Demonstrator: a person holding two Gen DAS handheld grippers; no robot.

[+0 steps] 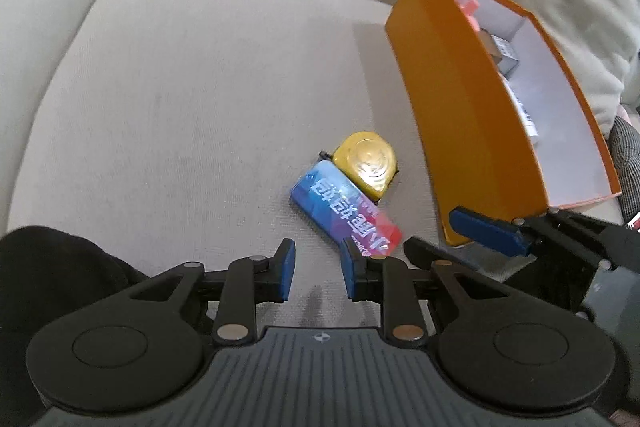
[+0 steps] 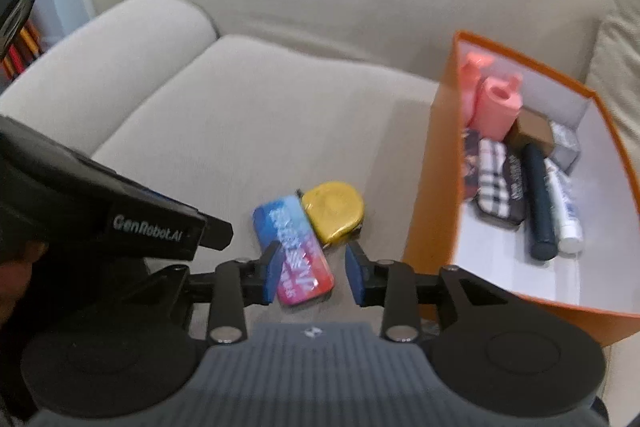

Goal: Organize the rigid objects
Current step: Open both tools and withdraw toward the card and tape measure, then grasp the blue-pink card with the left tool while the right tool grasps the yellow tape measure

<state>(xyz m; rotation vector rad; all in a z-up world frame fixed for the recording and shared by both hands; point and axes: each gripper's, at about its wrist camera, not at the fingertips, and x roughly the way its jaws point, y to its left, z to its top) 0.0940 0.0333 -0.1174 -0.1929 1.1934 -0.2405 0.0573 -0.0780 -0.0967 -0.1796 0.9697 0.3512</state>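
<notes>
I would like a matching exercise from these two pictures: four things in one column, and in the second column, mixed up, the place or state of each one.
Things:
1. blue and red tin
2. yellow tape measure
3. pink bottles
4. left gripper

Places or states:
A. upright in the far corner of the orange box
B. on the sofa cushion, partly between the open right gripper fingers
C. open and holding nothing
D. on the cushion between the tin and the box

Pairs: 1-B, 2-D, 3-A, 4-C
</notes>
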